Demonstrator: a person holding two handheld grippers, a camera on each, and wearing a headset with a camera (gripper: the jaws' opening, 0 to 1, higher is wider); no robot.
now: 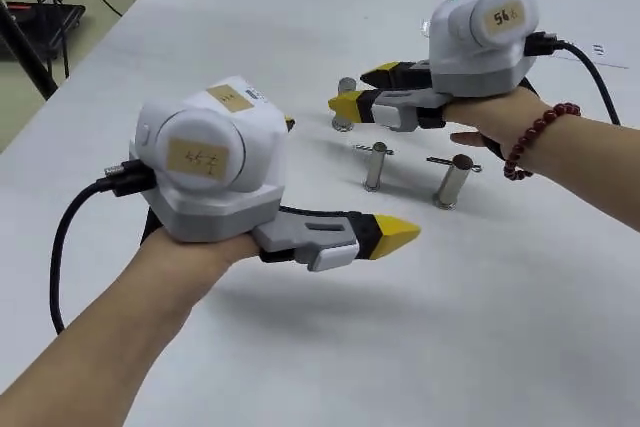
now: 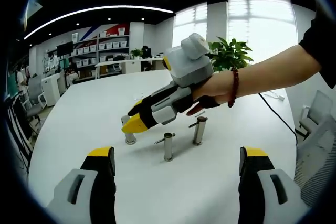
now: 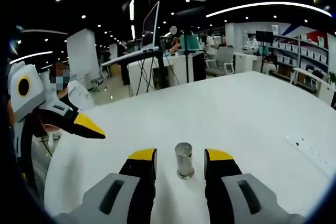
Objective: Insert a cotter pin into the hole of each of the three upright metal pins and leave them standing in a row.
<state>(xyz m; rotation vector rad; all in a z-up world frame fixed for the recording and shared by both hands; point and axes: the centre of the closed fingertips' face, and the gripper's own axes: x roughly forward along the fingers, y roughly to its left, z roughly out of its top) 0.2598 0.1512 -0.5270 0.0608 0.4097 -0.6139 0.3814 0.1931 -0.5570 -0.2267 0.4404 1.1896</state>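
Found the left gripper [image 1: 392, 234] nearest, hovering above the white table [image 1: 480, 347], jaws spread wide with nothing between them. Saw, just beyond, two of the upright metal pins standing near each other, the middle pin [image 1: 374, 167] and the right-hand pin [image 1: 453, 182], each already carrying a cotter pin [image 1: 372, 149] crosswise near its top. Met farther off the right gripper [image 1: 365, 87], jaws parted to either side of the third pin [image 3: 184, 160], apart from it on both sides and gripping nothing. Took that pin's top for bare, with its hole too small to make out. Judged the step in hand to be steadying this last pin for its cotter pin. Thought it best to close slowly and squarely on the shaft, low enough to leave the hole free and level enough not to tip it. Thought it best also to bring the cotter pin in straight along the hole's line with the left gripper, and to keep well clear of the two finished pins, likely toppled by one stray jaw.
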